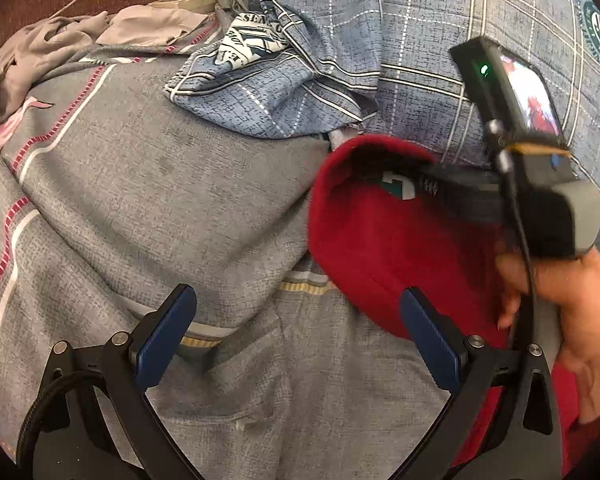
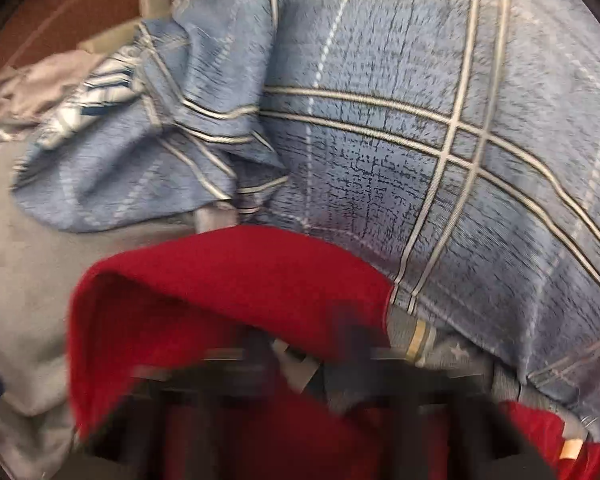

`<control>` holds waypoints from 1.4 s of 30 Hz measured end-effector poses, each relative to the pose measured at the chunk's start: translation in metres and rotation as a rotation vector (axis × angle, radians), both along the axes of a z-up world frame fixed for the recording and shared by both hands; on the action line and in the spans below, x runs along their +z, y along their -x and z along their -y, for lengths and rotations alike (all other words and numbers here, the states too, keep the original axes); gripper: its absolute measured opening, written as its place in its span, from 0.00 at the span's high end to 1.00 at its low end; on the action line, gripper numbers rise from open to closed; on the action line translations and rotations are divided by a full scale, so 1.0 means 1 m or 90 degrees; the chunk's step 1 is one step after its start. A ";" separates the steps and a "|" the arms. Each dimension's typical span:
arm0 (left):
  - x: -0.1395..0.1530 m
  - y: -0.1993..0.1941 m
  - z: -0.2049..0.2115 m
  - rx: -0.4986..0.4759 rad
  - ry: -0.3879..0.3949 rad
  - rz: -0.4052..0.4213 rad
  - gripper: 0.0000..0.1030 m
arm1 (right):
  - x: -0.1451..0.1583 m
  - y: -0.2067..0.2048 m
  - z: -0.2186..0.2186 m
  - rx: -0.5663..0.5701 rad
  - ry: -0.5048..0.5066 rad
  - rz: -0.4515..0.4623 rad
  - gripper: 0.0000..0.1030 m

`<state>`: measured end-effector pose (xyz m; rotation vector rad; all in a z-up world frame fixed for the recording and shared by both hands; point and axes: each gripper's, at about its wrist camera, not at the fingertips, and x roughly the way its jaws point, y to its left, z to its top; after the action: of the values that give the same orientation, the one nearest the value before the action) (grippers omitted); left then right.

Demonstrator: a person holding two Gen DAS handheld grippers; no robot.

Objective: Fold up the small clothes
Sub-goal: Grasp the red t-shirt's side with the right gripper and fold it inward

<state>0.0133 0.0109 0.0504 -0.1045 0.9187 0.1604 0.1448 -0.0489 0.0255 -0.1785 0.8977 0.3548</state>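
Left gripper (image 1: 296,324) open over the grey bedsheet (image 1: 140,200), with a red garment (image 1: 380,248) at its three o'clock side.

Its two blue pads (image 1: 168,332) stand wide apart with nothing between them; the pad toward four o'clock lies against the edge of the red garment. The right gripper (image 1: 440,188), carried in a hand (image 1: 572,312) at three o'clock, reaches into the raised fold of the red garment; its fingertips are hidden there, and its own view is too blurred to show them, but its jaws are closed and appear to pinch the red cloth (image 2: 236,280). A blue checked quilt (image 1: 420,40) is bunched from twelve to two o'clock. A pile of pale grey clothes (image 1: 40,52) lies at ten o'clock, well apart.
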 end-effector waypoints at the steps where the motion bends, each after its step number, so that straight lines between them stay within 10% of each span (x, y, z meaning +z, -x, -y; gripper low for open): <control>1: 0.001 0.000 -0.002 0.004 0.001 0.003 0.01 | 0.003 -0.002 0.001 -0.010 -0.013 0.005 0.93; 10: 0.040 0.023 -0.022 0.041 0.040 0.150 0.01 | 0.113 0.080 0.058 -0.049 -0.069 0.200 0.94; 17: 0.038 0.025 -0.002 0.010 0.046 0.140 0.01 | 0.152 0.162 0.154 -0.151 0.002 0.270 0.94; 26: 0.021 0.028 0.058 -0.102 0.025 0.099 0.01 | 0.082 0.232 0.266 -0.308 0.157 0.177 0.94; 30: 0.007 0.026 0.075 -0.133 0.014 0.066 0.01 | 0.025 0.240 0.294 -0.316 0.175 0.034 0.93; 33: -0.005 0.021 0.085 -0.141 -0.019 0.038 0.01 | 0.027 0.255 0.296 -0.292 0.153 0.005 0.65; 35: -0.013 0.018 0.090 -0.139 -0.040 0.020 0.01 | 0.047 0.268 0.292 -0.286 0.117 0.038 0.28; 42: -0.022 0.013 0.088 -0.129 -0.045 0.000 0.01 | 0.088 0.223 0.229 -0.166 -0.144 0.047 0.28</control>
<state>0.0002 -0.0770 0.0280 0.0540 0.9165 0.0044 -0.0778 -0.2776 0.1136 0.1320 0.7898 0.2035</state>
